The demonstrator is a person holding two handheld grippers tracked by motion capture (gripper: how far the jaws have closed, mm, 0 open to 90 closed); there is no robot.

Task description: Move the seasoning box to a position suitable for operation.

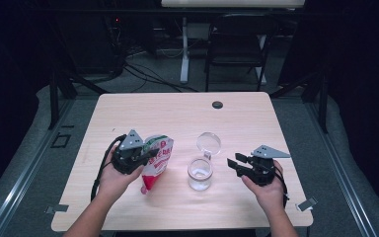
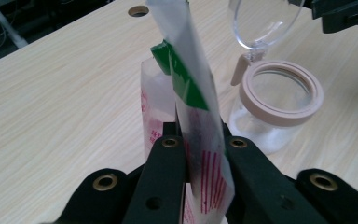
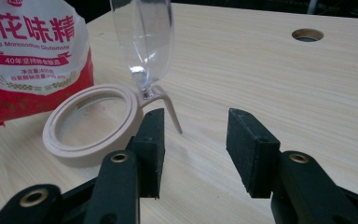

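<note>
Noting left gripper [image 1: 139, 157] fingers [image 2: 168, 158] pinching the seasoning pouch [image 1: 156, 160] upright; we saw right gripper [image 1: 237, 165] fingers [image 3: 150, 140] spread, nothing between, beside the open jar [image 1: 200, 173], mid-worktop [image 1: 177, 111], toward the near edge.

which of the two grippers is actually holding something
The left gripper: its jaws are clamped on the red and white bag. The right gripper stands open beside the jar, gripping nothing.

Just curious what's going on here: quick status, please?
Left hand-held gripper shut on seasoning bag. Right hand-held gripper open, empty, beside jar. Jar lid flipped open. Nothing in the way.
</note>
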